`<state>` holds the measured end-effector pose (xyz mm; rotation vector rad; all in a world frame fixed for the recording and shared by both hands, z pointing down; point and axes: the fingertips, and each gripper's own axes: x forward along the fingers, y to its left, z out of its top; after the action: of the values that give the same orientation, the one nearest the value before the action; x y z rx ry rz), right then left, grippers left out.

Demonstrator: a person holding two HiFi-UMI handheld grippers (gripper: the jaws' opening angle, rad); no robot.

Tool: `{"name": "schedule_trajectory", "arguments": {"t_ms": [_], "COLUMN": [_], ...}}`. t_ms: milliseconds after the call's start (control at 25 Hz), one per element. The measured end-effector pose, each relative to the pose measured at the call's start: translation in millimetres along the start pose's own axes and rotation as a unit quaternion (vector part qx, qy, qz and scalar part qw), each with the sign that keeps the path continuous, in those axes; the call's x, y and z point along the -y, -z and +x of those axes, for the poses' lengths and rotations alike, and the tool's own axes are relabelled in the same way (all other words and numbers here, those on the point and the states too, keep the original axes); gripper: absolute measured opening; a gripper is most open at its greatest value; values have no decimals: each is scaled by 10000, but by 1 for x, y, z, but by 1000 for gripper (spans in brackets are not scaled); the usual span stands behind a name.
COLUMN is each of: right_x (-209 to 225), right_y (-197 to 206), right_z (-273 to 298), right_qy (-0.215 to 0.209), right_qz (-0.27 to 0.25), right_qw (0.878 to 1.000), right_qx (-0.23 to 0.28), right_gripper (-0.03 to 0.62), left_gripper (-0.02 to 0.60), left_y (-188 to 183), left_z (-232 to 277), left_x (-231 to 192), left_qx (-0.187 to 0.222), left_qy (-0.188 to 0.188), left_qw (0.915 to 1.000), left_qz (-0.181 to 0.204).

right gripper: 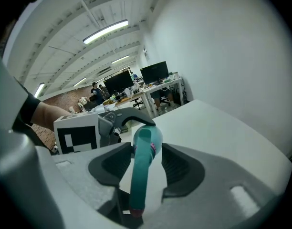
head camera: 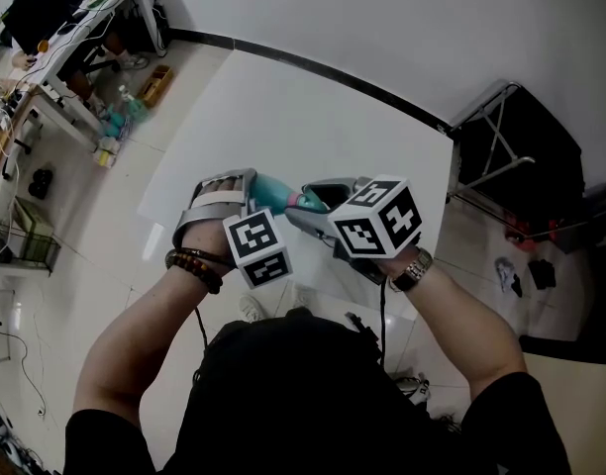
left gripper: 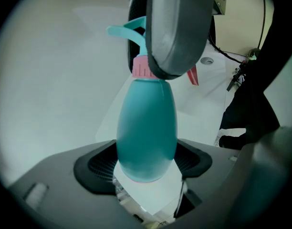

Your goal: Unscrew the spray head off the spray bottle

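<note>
Progress looks slight. The spray head [right gripper: 139,175] is not yet off the spray bottle [left gripper: 147,128], and its pink collar [left gripper: 142,68] sits flush on the neck with no gap that we can see. We cannot tell from here whether the thread has been loosened at all. The bottle is held clear above the white surface [head camera: 313,117]. The left tool [left gripper: 146,166] clamps its rounded body, with both black pads pressed against the sides.

The right tool [right gripper: 145,163] straddles the head, one pad on each side of the collar. A sliver of daylight shows on one side, so we judge it is probably slack and not biting, though the angle is awkward. By our reckoning nearly all the turning is left to do: close on the collar, twist, release, and repeat until the head lifts free.

The bottle is smooth, glossy teal plastic, egg-shaped and tapering to a narrow neck. The collar is a short pink ring with fine vertical ribs. The head is the same teal, long and slim, with a curved trigger [left gripper: 124,31]. The pads carry a fine grid texture, set in matt grey shells.
</note>
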<state>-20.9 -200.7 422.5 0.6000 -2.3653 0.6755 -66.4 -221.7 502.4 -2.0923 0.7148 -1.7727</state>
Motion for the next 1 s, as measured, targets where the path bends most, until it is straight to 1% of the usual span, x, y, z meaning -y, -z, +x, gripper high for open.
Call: {"name": "schedule_trajectory", "arguments": {"t_ms": [80, 160, 240, 320, 400, 440, 520, 560, 680, 800, 880, 1000], "right_x": [-1, -2, -4, -5, -7, -8, -12, -15, -28, -37, -41, -46], "right_y": [3, 7, 10, 13, 17, 19, 22, 23, 29, 32, 37, 46], "right_z": [1, 1, 1, 1, -1, -1, -2, -2, -3, -3, -4, -5], "right_qy": [-47, -103, -140, -167, -168, -149, -79, -46, -27, 0, 54, 131], "right_qz": [140, 242, 277, 204, -86, -344, -1039, -1429, -2497, -3401, -3995, -4876], "right_qw": [9999, 9996, 9995, 9996, 9996, 9990, 9939, 9889, 9668, 9384, 9142, 8696], "right_qx": [-40, -63, -67, -102, -187, -243, -360, -415, -539, -618, -674, -767], "right_gripper": [176, 134, 128, 126, 123, 123, 121, 121, 121, 121, 121, 120], "left_gripper": [393, 394, 394, 394, 393, 393, 393, 393, 393, 393, 393, 393], "left_y": [0, 0, 0, -1, -2, -2, -3, -2, -2, 1, 0, -1], "left_z": [-2, -3, -3, -3, -4, -5, -6, -7, -12, -16, -19, -23], "left_x": [1, 2, 5, 10, 16, 18, 24, 28, 40, 48, 53, 65], "left_qx": [-37, -75, -108, -115, -94, -79, -45, -22, 60, 121, 171, 253], "left_qy": [-41, -58, -43, 45, 204, 294, 488, 600, 986, 1308, 1513, 1833], "left_qw": [10000, 9999, 9998, 9998, 9996, 9994, 9987, 9981, 9950, 9911, 9880, 9824], "left_qz": [54, 94, 129, 144, 151, 155, 157, 157, 178, 231, 253, 270]}}
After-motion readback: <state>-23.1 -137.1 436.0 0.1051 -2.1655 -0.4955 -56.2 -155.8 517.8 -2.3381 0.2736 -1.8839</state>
